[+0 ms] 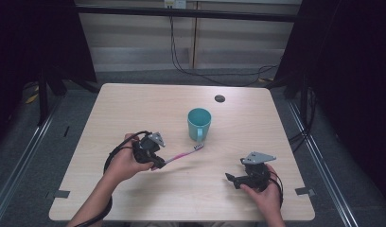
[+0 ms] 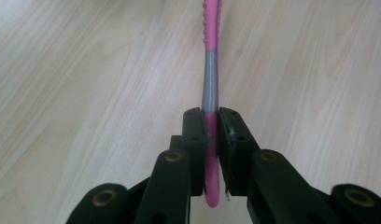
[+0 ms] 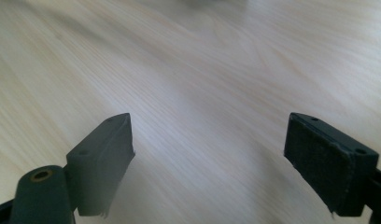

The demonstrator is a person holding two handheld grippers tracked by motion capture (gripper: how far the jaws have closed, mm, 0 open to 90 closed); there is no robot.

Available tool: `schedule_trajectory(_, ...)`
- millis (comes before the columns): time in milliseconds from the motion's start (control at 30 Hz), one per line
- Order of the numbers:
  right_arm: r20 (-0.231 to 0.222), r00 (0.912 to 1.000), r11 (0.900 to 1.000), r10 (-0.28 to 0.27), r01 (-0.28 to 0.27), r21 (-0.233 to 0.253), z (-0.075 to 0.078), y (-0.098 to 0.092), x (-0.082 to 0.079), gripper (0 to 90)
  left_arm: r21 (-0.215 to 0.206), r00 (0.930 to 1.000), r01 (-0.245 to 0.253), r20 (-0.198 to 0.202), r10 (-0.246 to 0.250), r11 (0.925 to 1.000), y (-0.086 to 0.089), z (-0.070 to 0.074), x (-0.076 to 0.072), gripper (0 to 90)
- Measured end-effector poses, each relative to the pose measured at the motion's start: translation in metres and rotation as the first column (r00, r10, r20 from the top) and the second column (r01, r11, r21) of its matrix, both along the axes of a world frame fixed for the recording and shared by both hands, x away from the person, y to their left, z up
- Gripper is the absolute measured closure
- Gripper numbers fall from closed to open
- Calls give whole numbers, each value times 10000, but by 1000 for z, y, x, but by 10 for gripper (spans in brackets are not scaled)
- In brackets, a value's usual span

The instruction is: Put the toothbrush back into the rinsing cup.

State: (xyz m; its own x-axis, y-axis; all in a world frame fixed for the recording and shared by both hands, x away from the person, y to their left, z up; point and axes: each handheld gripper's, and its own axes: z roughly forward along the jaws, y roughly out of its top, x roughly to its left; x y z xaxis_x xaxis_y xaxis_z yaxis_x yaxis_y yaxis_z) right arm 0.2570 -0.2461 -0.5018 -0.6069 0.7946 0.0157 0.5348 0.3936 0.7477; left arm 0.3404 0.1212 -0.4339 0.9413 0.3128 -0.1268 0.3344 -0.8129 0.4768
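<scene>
Teal cup (image 1: 199,124) stands just beyond the left claw's (image 1: 159,163) clamped toothbrush (image 1: 184,154).

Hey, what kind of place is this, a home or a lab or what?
Probably a lab or recording booth: a bare wooden table between black curtains, cables trailing down the back wall, and only a cup and toothbrush laid out.

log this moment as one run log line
left gripper: shut on pink toothbrush | right gripper: open, empty | teal cup: upright on table
</scene>
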Motion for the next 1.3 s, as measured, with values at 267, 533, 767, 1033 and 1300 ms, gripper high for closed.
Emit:
schedule_trajectory(267,196,9981,9949,588,-602,809,18,15,4,161,-971,9987,-424,250,450,9944,-4,3,-2,819)
schedule_trajectory(533,-54,9981,9890,615,-602,1348,22,23,11,186,-1554,9961,-687,445,765,9855,-5,4,-3,820)
schedule_trajectory(767,126,9978,9807,652,-664,1841,38,33,19,215,-2172,9908,-1047,619,1207,9705,-6,7,-3,820)
schedule_trajectory(1033,-5,9987,9657,507,-489,2549,49,39,27,252,-2686,9849,-1350,690,1589,9537,-9,6,-4,820)
schedule_trajectory(1300,7,9986,9500,532,-508,3081,65,42,34,284,-3028,9809,-1500,739,1801,9412,-16,3,-6,819)
